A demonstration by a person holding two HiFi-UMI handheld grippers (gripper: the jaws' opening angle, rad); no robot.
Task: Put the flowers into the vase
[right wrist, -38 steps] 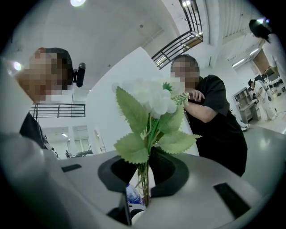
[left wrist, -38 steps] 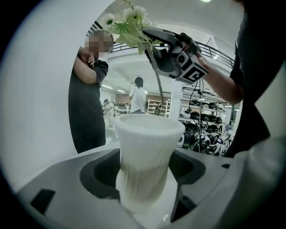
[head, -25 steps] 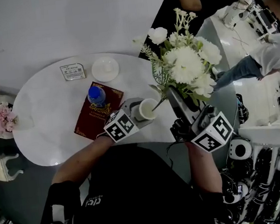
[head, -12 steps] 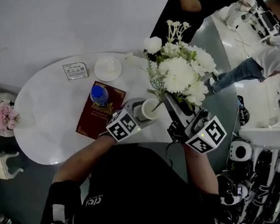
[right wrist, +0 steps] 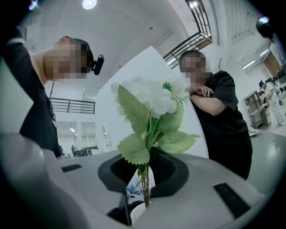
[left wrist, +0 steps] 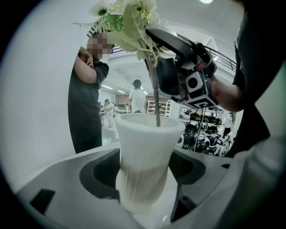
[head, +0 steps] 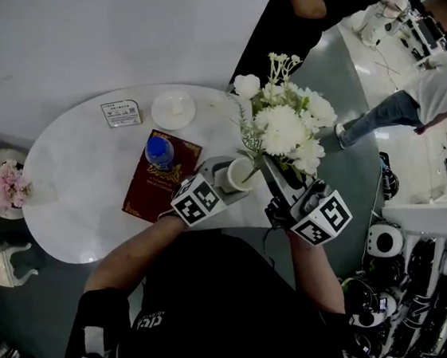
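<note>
While the left tool (head: 222,181) hugs the white vase (head: 239,174) between its two sides, the vase stands on the counter (head: 79,175) near the front edge. To the right, the right tool (head: 280,182) is closed tight on the stems of the flowers (head: 286,127). One stem tip (left wrist: 156,107) dips just inside the vase's mouth, but the blooms sit high above it. The job looks partly done: the flowers must go deeper and then be let go. A blue bottle (head: 156,151) and a red book (head: 141,195) crowd the vase's left side. On the right the counter ends.
</note>
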